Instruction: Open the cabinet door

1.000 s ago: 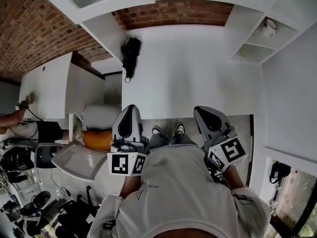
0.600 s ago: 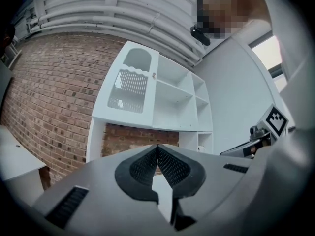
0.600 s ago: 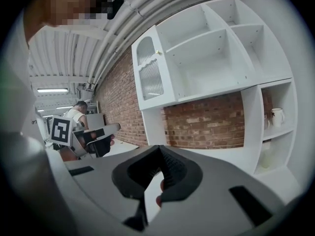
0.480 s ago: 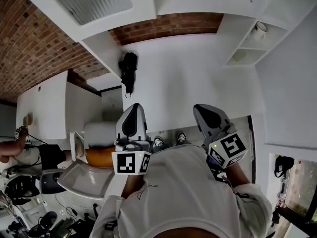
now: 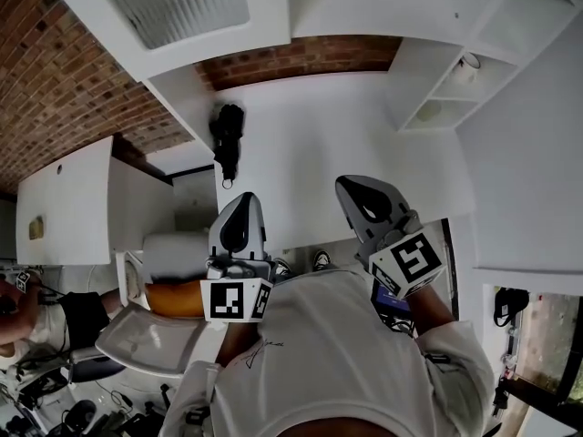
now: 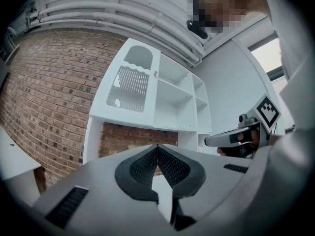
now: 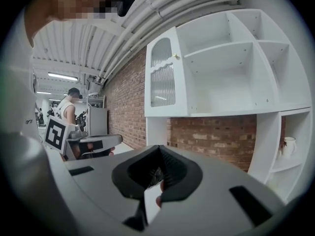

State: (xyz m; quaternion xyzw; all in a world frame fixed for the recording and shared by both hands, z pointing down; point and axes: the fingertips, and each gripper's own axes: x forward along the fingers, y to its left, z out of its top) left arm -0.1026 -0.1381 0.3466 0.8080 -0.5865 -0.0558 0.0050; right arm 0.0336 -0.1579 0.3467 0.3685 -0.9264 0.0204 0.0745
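Observation:
The white cabinet door [image 7: 162,77] has a ribbed glass pane and a small knob [image 7: 173,56] at its right edge; it is closed, high on the wall unit. In the left gripper view the door [image 6: 129,85] and knob [image 6: 155,73] lie above and ahead. In the head view the door [image 5: 173,7] is at the top left. My left gripper [image 5: 239,209] and right gripper [image 5: 360,194] are both held up in front of me, shut and empty, well short of the door. The right gripper [image 6: 231,137] shows beside the left gripper [image 6: 157,146].
Open white shelves [image 7: 236,68] stand right of the door, with a small jug [image 7: 289,146] on a lower side shelf. A brick wall [image 7: 216,136] is behind the unit. A person [image 7: 69,107] stands far back left. A black device [image 5: 226,135] hangs on the wall.
Both grippers have risen toward the wall unit, the right one more and a little leftward. The view has tilted, so the glass door now sits higher and larger in the picture.

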